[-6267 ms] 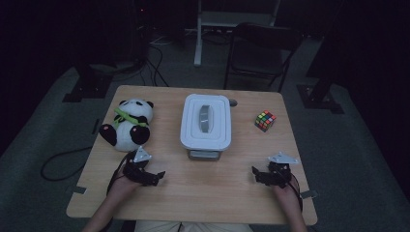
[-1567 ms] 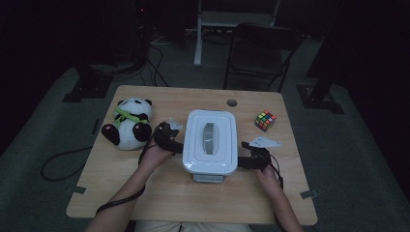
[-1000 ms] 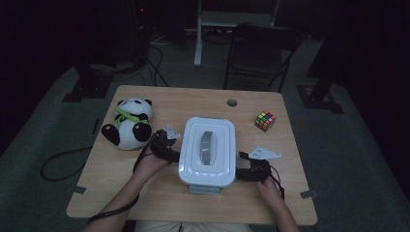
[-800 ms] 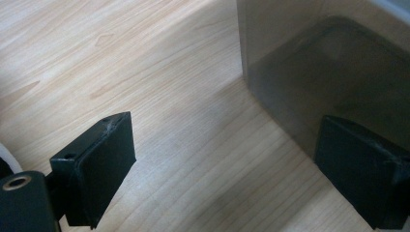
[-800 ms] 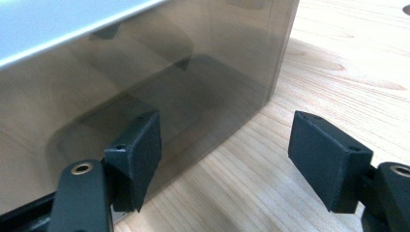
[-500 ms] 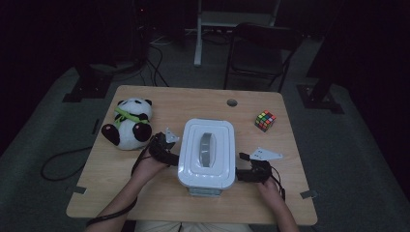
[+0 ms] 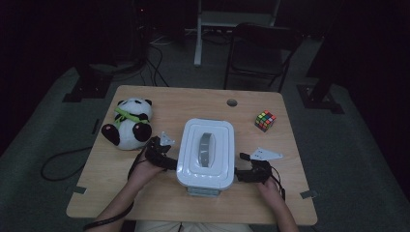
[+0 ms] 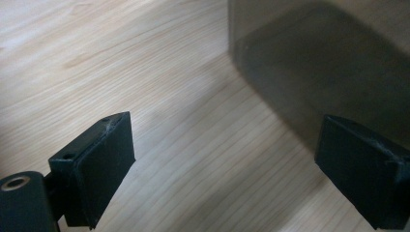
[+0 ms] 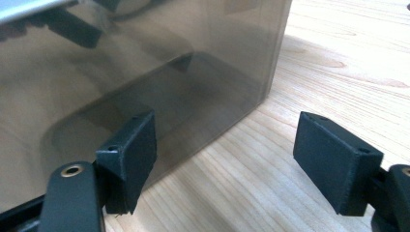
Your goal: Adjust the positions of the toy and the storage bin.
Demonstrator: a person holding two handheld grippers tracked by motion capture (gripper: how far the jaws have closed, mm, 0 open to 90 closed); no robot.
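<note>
A box with a white lid point(image 7: 206, 150) and smoky see-through walls stands mid-table. My left gripper point(image 7: 170, 162) is low at its left side, jaws wide open. In the left gripper view the gripper point(image 8: 222, 169) hovers over bare wood, its right jaw in front of the box wall point(image 8: 314, 63). My right gripper point(image 7: 241, 174) sits at the box's right side, open. In the right gripper view the gripper point(image 9: 227, 164) faces a lower corner of the box wall point(image 9: 121, 63). Its jaws have just opened a little further, pads clear of the wall.
A panda soft toy point(image 7: 128, 123) sits at the left of the wooden table point(image 7: 159, 203), close behind my left hand. A colour cube point(image 7: 265, 120) lies at the back right. A cable hole point(image 7: 232, 102) is behind the box. A dark chair point(image 7: 261, 48) stands beyond the table.
Both hands have come from the table's near edge to the box's two sides, and the box has slid nearer the person. Over the last second little has shifted.
</note>
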